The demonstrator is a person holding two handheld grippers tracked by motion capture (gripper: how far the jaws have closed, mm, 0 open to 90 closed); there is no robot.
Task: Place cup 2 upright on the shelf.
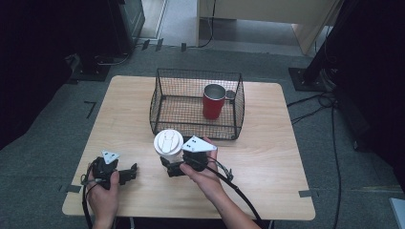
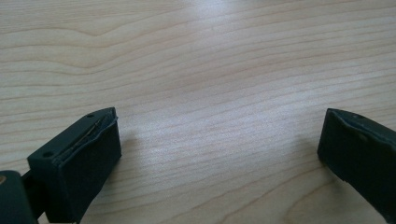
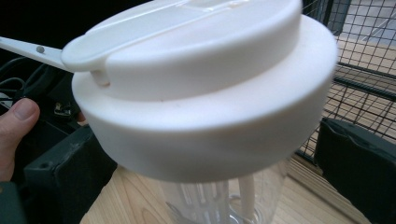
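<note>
I've got the clear tumbler with the white flip lid (image 1: pixel 168 142) standing on the table just in front of the wire basket (image 1: pixel 162 102), my right gripper (image 1: pixel 175 168) set around its body, jaws either side, though I can't tell if they're pressing yet. The red metal cup (image 1: pixel 212 101) already sits inside the basket, so I'd guess the tumbler goes next. My left gripper (image 1: pixel 128 174) rests wide open and empty, well left of the basket's front.
</note>
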